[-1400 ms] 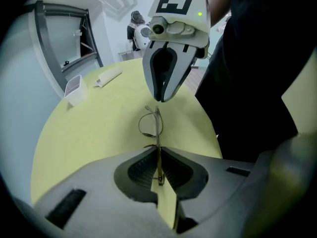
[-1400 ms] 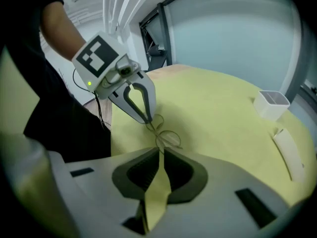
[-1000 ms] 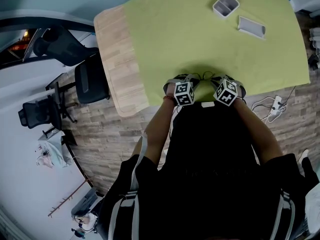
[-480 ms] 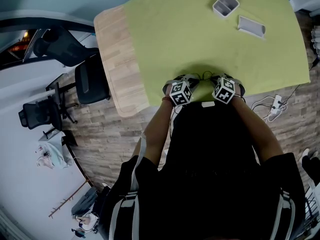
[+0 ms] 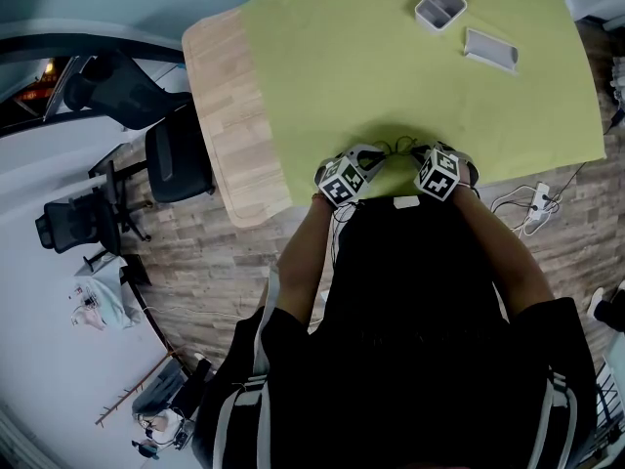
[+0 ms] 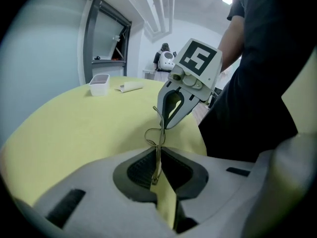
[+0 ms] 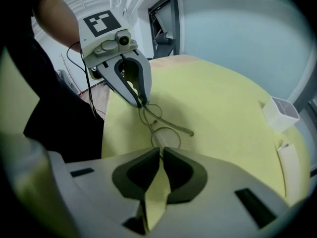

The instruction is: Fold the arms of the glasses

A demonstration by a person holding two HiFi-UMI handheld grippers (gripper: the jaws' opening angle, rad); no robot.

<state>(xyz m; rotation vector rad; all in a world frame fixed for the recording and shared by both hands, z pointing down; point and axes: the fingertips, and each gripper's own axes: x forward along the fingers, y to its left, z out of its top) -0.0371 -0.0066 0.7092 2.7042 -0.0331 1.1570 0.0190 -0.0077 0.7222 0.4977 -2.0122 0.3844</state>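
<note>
**Left gripper swung outward, glasses pinched from both sides**

Since approx. 1 s ago the left gripper [image 6: 157, 156] has been shifted leftward and tilted in head view. The right gripper [image 7: 161, 155] is barely changed. Work is kept at the near edge of the table [image 5: 229, 115], over the green cloth [image 5: 391, 66] and close to the body, prob. for control. A white tub [image 5: 440, 8] and a white flat piece [image 5: 490, 52] are left well apart at the far side.

Both grippers are clenched. A thin wire part of the glasses [image 7: 165, 134] is nipped betw. the left jaws, and the frame by one lens is clamped by the right. The glasses are thus held just above the cloth, betw. the two grippers. One temple arm [image 7: 179, 128] is seen sticking out, unfolded. The frame is likely steadied by the right so the left can swing its arm shut. Folding is judged not yet done.
</note>
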